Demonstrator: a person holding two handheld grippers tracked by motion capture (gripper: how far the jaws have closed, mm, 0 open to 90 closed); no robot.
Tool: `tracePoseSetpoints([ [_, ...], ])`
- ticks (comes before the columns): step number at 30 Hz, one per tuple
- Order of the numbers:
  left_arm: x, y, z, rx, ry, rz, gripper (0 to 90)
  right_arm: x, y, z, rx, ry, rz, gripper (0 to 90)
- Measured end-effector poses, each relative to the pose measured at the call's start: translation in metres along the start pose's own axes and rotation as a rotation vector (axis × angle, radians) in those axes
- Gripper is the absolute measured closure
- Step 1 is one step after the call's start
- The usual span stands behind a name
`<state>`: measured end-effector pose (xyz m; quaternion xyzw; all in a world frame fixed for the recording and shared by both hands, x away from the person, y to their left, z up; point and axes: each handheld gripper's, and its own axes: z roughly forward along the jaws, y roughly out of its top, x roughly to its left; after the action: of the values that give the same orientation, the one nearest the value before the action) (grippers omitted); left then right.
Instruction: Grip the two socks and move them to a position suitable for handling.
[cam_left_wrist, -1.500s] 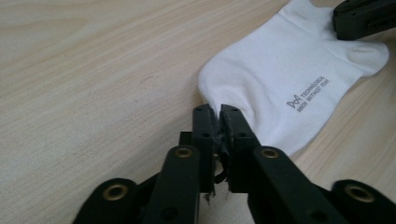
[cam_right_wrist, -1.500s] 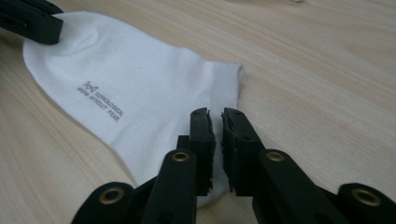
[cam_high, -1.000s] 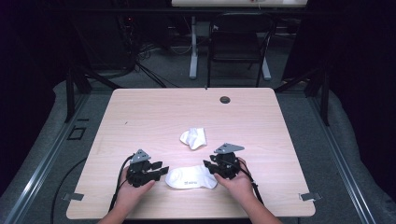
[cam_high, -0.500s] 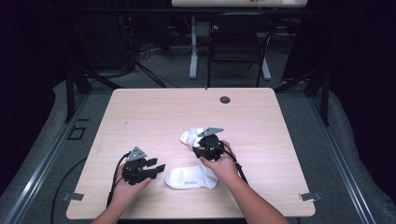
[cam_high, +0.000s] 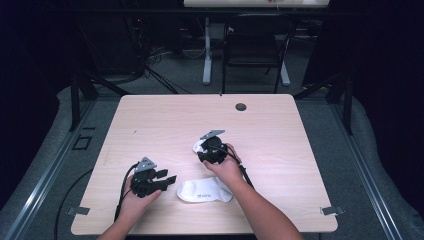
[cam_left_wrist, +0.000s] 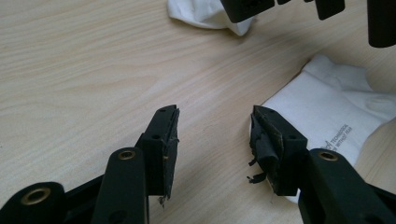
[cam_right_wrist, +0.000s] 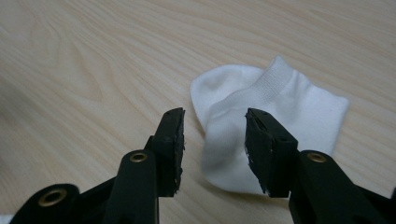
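Two white socks lie on the wooden table (cam_high: 300, 130). The flat sock (cam_high: 205, 190) (cam_left_wrist: 327, 116) rests near the front edge, with grey print on it. My left gripper (cam_high: 170, 176) (cam_left_wrist: 215, 121) sits just left of it, open; its jaws have just been opening and nothing is between them. The crumpled sock (cam_high: 198, 146) (cam_right_wrist: 280, 107) (cam_left_wrist: 205, 14) lies farther back, partly hidden under my right gripper (cam_high: 202, 150) (cam_right_wrist: 215, 116). That gripper hovers over it, open; its jaws have just been opening, with sock fabric below the gap and the pads not pressing on it.
A black grommet (cam_high: 241, 106) sits near the table's far edge. A dark chair (cam_high: 255, 50) stands behind the table. Cables trail from both grippers toward the front edge. Bare wood spreads to the left, right and back.
My right gripper has left the flat sock's right end and moved back and left, over the crumpled sock. The left gripper has stayed in place.
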<state>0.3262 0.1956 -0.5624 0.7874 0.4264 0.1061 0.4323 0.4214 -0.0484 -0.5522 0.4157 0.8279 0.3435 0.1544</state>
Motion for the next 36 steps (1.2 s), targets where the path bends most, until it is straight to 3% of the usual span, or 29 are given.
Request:
tracePoseSetpoints([
  [4, 0.0, 0.0, 0.0, -0.001, 0.001, -0.005, 52.3, 0.001, 0.001, 0.006, 0.015, -0.01, -0.008, 57.6],
  [7, 0.0, 0.0, 0.001, 0.002, -0.002, -0.005, 52.3, 0.0, -0.001, 0.012, 0.044, -0.049, 0.002, 66.2],
  [14, -0.001, -0.001, 0.002, 0.011, -0.003, -0.003, 52.3, 0.002, -0.002, 0.011, 0.075, -0.061, -0.01, 84.5],
  [16, -0.001, -0.001, 0.002, 0.012, -0.002, -0.002, 52.3, 0.003, -0.001, 0.009, 0.077, -0.057, -0.003, 86.2],
  [20, 0.0, -0.001, 0.003, 0.015, -0.002, 0.0, 52.3, 0.005, -0.001, 0.004, 0.069, -0.044, -0.001, 86.7],
  [22, 0.0, -0.001, 0.004, 0.015, -0.001, 0.0, 52.3, 0.007, -0.002, 0.0, 0.056, -0.015, 0.032, 86.8],
  [30, 0.0, -0.001, 0.004, 0.018, 0.006, -0.003, 52.3, 0.018, -0.002, -0.012, 0.039, 0.007, 0.03, 86.8],
  [36, 0.001, -0.002, 0.005, 0.02, 0.009, -0.006, 52.3, 0.021, -0.003, -0.022, 0.028, 0.032, 0.055, 86.8],
])
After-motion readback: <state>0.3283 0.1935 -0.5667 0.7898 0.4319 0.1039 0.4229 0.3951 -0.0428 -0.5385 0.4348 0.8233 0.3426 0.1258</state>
